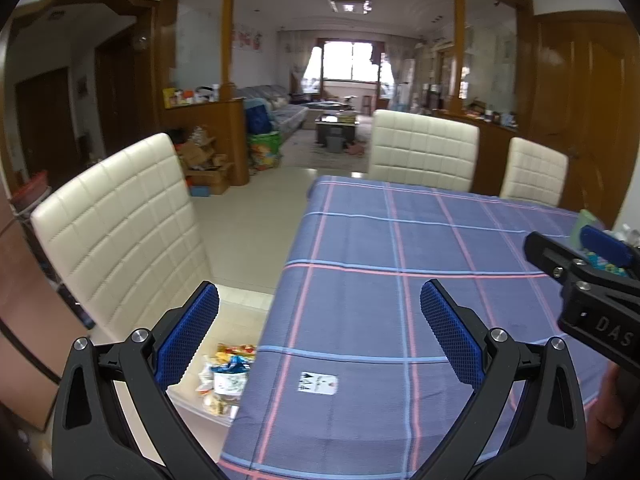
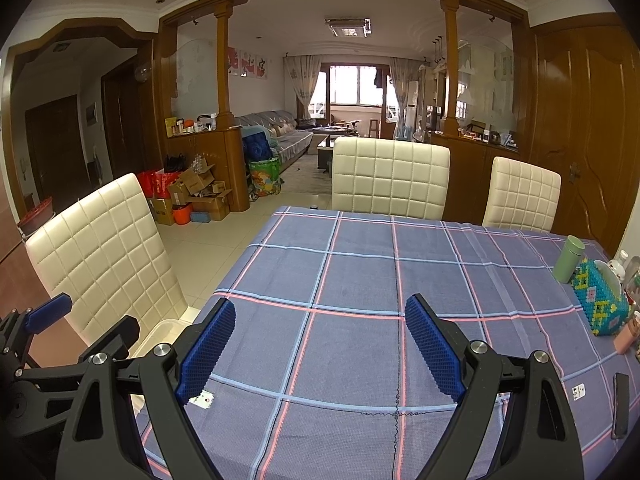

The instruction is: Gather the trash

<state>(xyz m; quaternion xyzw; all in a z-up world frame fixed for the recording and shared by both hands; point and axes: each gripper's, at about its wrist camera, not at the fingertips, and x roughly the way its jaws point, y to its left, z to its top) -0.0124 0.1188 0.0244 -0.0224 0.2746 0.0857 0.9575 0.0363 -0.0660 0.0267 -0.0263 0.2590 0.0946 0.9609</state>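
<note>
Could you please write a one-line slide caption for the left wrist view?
Open left hand-held gripper above plaid tablecloth; wrappers piled on chair seat.

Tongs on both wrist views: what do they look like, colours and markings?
Left tongs and right tongs: matte black Y-shaped plastic arms with silver round bolts and blue mesh-textured pads. White "DAS" lettering shows on the right unit's body. No cables or sleeves visible.

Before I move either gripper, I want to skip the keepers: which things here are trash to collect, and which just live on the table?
Trash to collect:
- wrapper pile on the chair seat
- small paper tag on the tablecloth
- second tag

Just lying about:
- green cup
- beaded box
- dark flat bar
</note>
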